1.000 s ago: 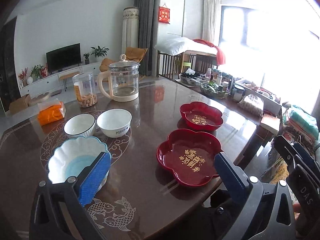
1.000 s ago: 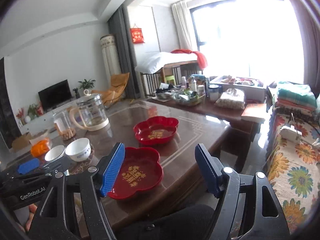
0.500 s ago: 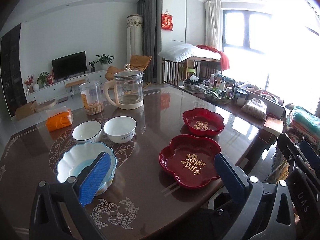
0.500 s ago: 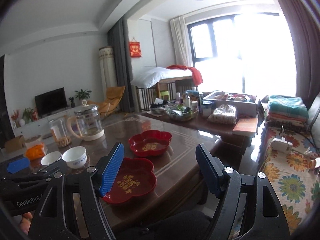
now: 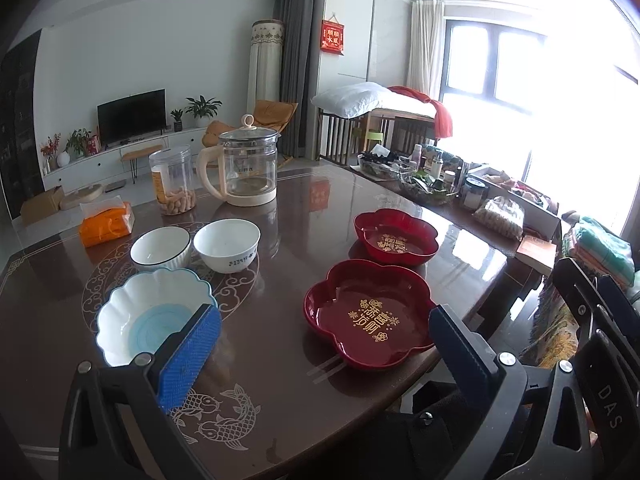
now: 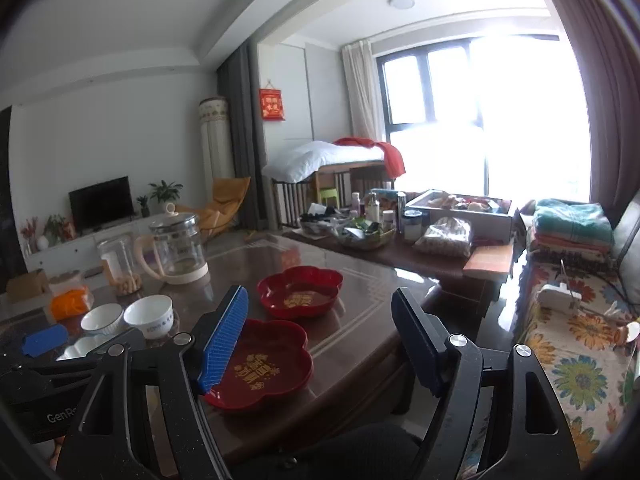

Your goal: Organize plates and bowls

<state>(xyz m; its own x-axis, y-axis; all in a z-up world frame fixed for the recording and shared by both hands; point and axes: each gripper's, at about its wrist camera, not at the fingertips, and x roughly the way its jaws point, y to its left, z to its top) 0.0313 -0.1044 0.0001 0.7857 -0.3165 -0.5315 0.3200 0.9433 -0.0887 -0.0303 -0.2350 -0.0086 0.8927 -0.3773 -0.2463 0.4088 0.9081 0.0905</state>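
Both grippers are spread wide and carrying nothing; the left gripper [image 5: 324, 344] hangs over the near edge of the table [image 5: 280, 360], the right gripper [image 6: 320, 340] just off its corner. Nothing looks sorted yet; the near red plate [image 5: 370, 314] and far red plate [image 5: 396, 236] lie side by side, unstacked; the scalloped bowl [image 5: 154, 316], ribbed bowl [image 5: 160, 246] and plain white bowl [image 5: 227, 244] sit clustered but separate. Pretty much the whole job seems left.

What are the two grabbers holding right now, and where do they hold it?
Nothing. The left gripper and the right gripper are both wide open, with only air between their blue pads. The near red plate lies untouched on the table.
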